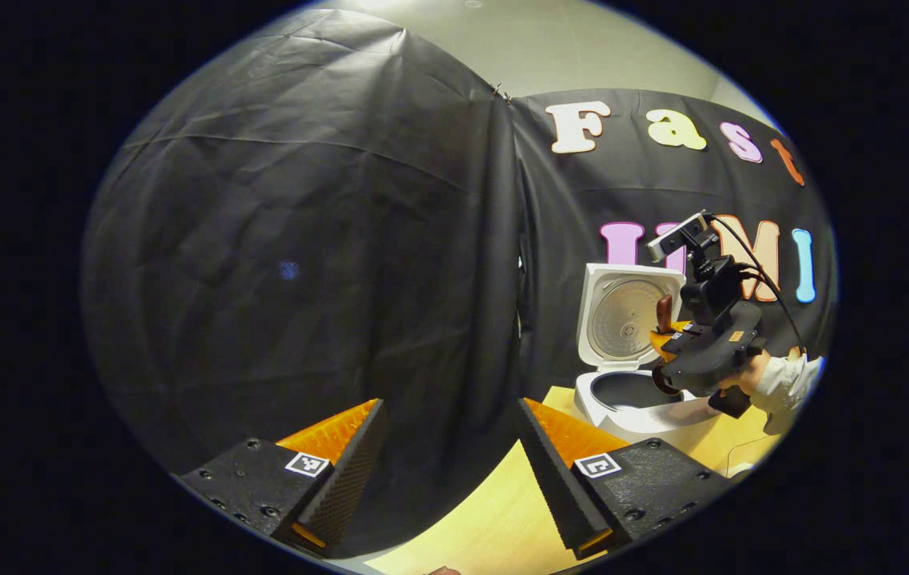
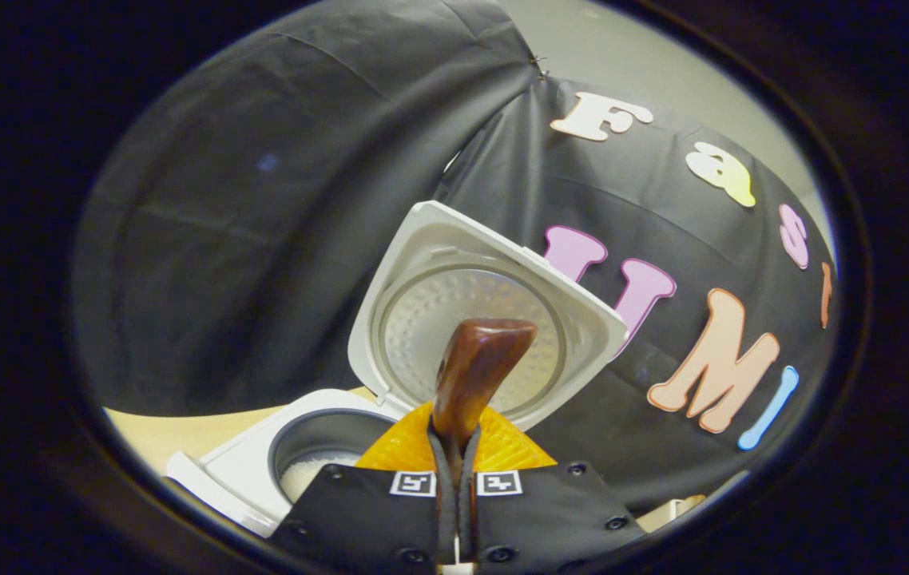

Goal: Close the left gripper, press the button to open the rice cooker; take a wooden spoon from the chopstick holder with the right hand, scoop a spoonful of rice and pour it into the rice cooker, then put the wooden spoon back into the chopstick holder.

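The white square rice cooker (image 1: 622, 399) stands on the pale wooden desk (image 1: 494, 519) near its far edge against the black cloth wall, with its lid (image 2: 470, 319) swung fully upright and white rice lying in the dark inner pot (image 2: 319, 455). The right gripper (image 2: 454, 455) hangs above the cooker with both fingers clamped on the dark brown wooden spoon (image 2: 474, 371), which points up in front of the lid. The left gripper (image 1: 450, 463) is held apart from the cooker, fingers spread wide and grasping nothing.
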Tool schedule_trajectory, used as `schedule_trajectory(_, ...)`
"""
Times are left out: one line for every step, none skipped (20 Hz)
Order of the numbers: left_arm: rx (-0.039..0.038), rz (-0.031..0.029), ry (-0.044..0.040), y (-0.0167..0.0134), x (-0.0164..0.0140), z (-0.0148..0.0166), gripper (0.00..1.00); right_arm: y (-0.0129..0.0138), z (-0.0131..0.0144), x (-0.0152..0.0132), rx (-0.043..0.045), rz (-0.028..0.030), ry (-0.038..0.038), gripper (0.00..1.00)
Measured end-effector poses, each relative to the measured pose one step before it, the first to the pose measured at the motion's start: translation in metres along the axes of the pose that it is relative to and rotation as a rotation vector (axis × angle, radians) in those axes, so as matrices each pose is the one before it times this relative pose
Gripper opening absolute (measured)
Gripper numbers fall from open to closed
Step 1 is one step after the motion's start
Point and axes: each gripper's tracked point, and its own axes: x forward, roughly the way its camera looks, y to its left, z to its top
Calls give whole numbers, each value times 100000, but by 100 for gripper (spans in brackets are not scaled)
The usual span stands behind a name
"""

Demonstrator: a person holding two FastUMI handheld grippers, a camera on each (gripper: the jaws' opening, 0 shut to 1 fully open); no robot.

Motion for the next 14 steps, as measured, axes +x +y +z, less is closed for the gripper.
schedule_trajectory(207, -581, -513, -242, -49, 326, 93, -7, -241, -81, 4630, 955, 2076, 6)
schedule_trajectory(348, -663, -498, -556, 157, 310, 93, -273, -132, -203, 4800, 366, 1709, 6)
schedule_trajectory(273, -662, -478, -680, 468, 378, 93, -657, 218, -274, 3828, -5, 979, 3)
schedule_trajectory(80, -964, -565, -806, 672, 325, 93, -614, 443, -504, 3229, 8, -24, 5)
schedule_trajectory(-28, -963, -456, -792, 666, 344, 93, -438, 554, -353, 2876, 282, -409, 5)
schedule_trajectory(27, -1169, -587, -630, 455, 373, 93, -392, 570, -522, 2349, 507, -428, 5)
schedule_trajectory(-56, -1519, -750, -701, 207, 369, 93, -500, 563, -567, 1945, 351, -428, 5)
schedule_trajectory(-119, -1863, -841, -776, 427, 399, 95, -592, 642, -667, 1345, -25, -939, 5)
schedule_trajectory(23, -1853, -743, -560, 92, 337, 95, -644, 559, -686, 1031, -204, -814, 5)
schedule_trajectory(139, -1745, -583, -833, 462, 376, 93, -680, 605, -761, 918, -184, -758, 6)
schedule_trajectory(-79, -1829, -205, -892, 426, 270, 93, -896, 561, -716, 1079, -314, -592, 6)
schedule_trajectory(-421, -1993, -699, -615, 365, 353, 93, -886, 447, -839, 1252, -332, -306, 5)
schedule_trajectory(-476, -1915, -573, -954, 259, 399, 93, -888, 379, -802, 1251, -609, 79, 5)
schedule_trajectory(-218, -1958, -760, -1064, 379, 222, 93, -1019, 415, -907, 1161, -815, -272, 5)
